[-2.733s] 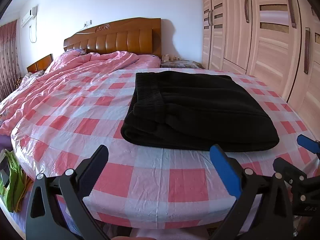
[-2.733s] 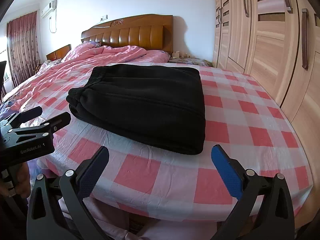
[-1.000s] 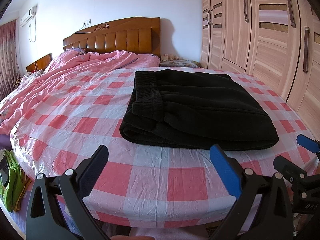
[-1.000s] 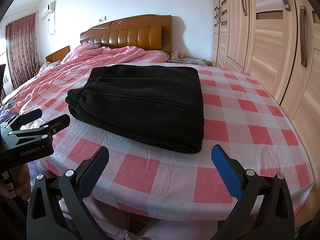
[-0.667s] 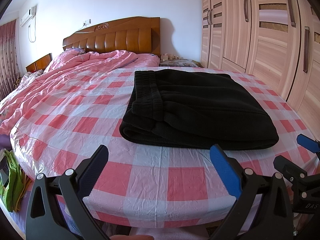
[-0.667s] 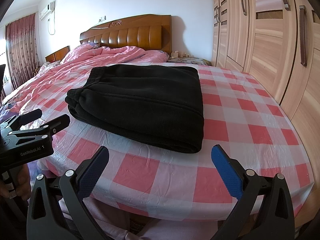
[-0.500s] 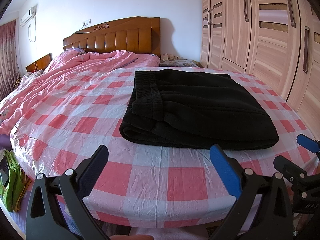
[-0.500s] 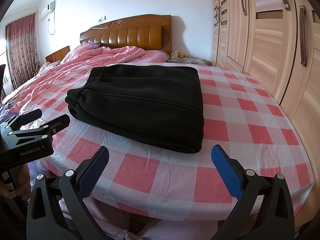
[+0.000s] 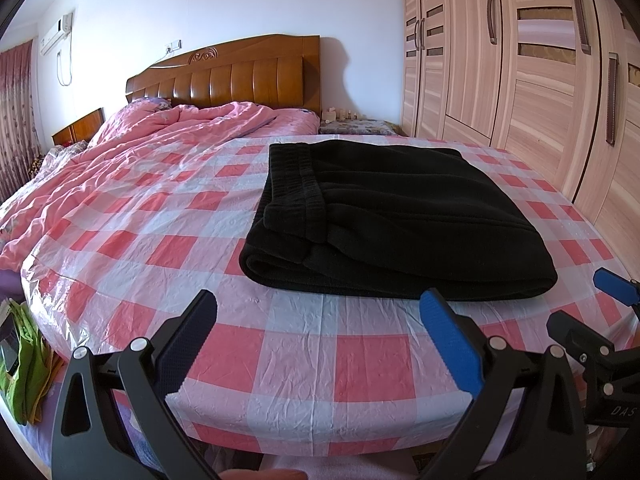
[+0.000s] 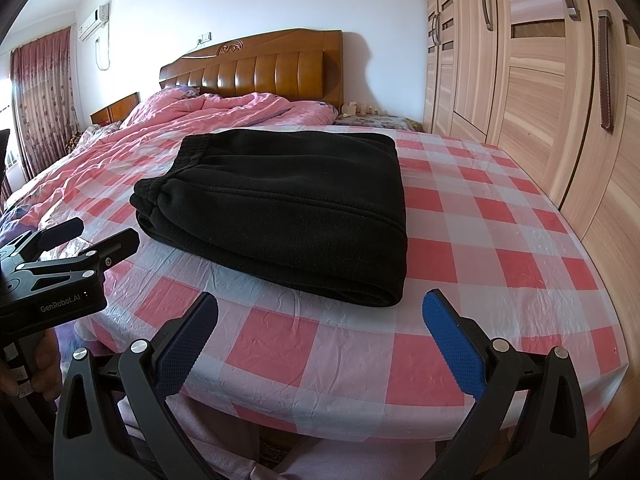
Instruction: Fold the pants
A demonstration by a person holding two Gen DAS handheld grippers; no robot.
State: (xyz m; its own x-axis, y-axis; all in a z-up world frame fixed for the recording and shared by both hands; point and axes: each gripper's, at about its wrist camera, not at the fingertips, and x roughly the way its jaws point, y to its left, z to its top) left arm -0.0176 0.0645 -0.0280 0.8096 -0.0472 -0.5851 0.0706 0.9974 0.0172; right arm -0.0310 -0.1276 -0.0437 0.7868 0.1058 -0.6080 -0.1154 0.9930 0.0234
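Black pants point(image 9: 392, 216) lie folded into a thick rectangle on the red-and-white checked sheet point(image 9: 304, 364) of the bed; they also show in the right wrist view point(image 10: 288, 208). The waistband end faces left. My left gripper point(image 9: 320, 328) is open and empty, held back from the near edge of the pants. My right gripper point(image 10: 320, 328) is open and empty, also short of the pants, near the bed's foot edge. The left gripper point(image 10: 92, 240) shows at the left of the right wrist view, and the right gripper point(image 9: 592, 300) at the right of the left wrist view.
A pink quilt point(image 9: 132, 160) is bunched on the bed's left side toward the wooden headboard point(image 9: 240, 80). A wooden wardrobe point(image 9: 540, 80) runs along the right. A green bag point(image 9: 28, 364) lies on the floor at left.
Almost nothing has changed: both grippers stay open and hover at the foot of the bed, with only a slight drift of the views.
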